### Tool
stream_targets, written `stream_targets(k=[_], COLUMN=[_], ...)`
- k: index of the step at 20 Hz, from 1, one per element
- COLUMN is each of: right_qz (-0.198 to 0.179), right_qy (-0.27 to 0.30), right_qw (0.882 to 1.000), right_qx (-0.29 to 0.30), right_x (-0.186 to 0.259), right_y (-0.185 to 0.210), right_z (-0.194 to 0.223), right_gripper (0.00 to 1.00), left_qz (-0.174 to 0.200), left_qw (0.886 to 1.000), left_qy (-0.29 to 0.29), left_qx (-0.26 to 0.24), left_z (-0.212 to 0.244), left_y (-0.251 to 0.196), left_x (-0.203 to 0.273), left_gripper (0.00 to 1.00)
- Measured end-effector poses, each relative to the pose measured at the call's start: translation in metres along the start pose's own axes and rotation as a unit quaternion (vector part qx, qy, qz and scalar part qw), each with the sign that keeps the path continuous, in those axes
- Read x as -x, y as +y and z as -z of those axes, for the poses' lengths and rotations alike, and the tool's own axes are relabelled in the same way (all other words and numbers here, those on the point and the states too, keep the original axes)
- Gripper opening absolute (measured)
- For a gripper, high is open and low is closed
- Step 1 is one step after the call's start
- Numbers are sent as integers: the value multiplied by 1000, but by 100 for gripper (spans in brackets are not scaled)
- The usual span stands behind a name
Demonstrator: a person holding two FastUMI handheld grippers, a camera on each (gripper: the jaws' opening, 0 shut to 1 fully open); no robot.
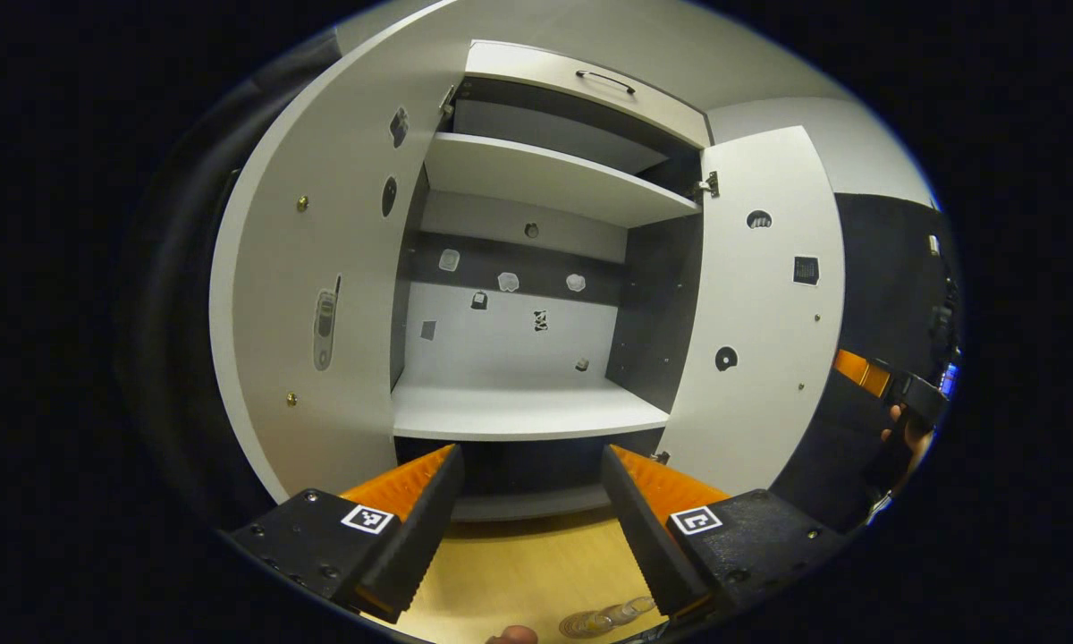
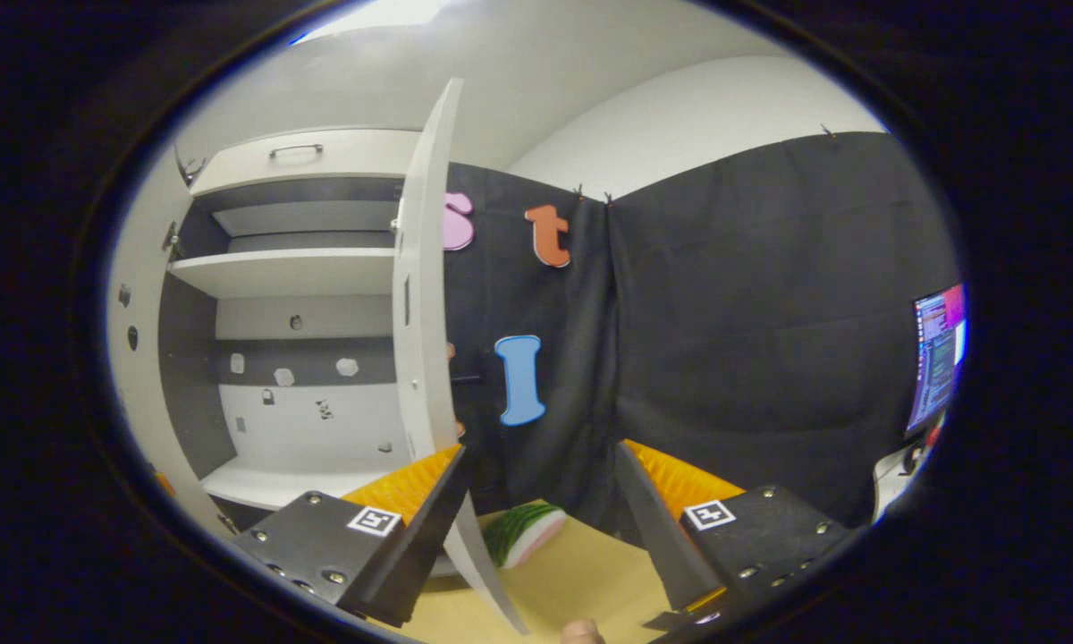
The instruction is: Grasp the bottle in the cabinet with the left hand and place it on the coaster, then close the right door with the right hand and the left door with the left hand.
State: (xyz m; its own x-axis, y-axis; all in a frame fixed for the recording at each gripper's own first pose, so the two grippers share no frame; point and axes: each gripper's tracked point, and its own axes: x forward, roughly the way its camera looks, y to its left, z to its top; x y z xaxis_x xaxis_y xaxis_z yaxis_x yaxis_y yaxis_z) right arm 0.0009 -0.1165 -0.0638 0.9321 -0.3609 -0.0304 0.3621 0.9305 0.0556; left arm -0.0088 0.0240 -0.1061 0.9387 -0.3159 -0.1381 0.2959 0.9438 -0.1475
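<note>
The cabinet [image 1: 528,407] stands open in front of me, and both its shelves are bare. In the left gripper view my left gripper [image 1: 529,456] is open and holds nothing, a little before the lower shelf. A clear ribbed thing [image 1: 610,617], perhaps the bottle, lies on the wooden table at the bottom edge, by the right finger. The left door [image 1: 322,295] and right door [image 1: 756,304] both swing wide. My right gripper [image 2: 541,452] is open and empty, with the right door's edge [image 2: 422,340] just ahead of its left finger. The same gripper [image 1: 914,394] shows far right, in a hand.
A watermelon-slice toy [image 2: 523,532] lies on the wooden table [image 2: 581,572] beyond the right door. A lit monitor [image 2: 937,358] stands at the far right. A drawer with a handle [image 1: 604,80] tops the cabinet.
</note>
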Motion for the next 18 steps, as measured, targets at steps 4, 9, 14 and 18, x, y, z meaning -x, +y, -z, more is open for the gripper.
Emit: stream_targets(k=[4,9,14,18], right_qz=[1,-19,-35,-54], right_qy=[4,8,9,11], right_qw=[1000,1000,999,998], right_qx=[6,-9,-4,3], right_x=[-9,-10,-8,-7], right_y=[-1,4,11,18], right_z=[4,7,7,7], right_gripper=[99,98,98,98], left_qz=[-14,-29,-31,-19], left_qw=[1000,999,999,1000], left_qy=[0,-12,-11,-8], left_qx=[3,12,20,12], left_z=[0,-7,-4,-1], left_y=[10,25,23,11], left_x=[5,10,8,5], left_gripper=[96,97,97,96])
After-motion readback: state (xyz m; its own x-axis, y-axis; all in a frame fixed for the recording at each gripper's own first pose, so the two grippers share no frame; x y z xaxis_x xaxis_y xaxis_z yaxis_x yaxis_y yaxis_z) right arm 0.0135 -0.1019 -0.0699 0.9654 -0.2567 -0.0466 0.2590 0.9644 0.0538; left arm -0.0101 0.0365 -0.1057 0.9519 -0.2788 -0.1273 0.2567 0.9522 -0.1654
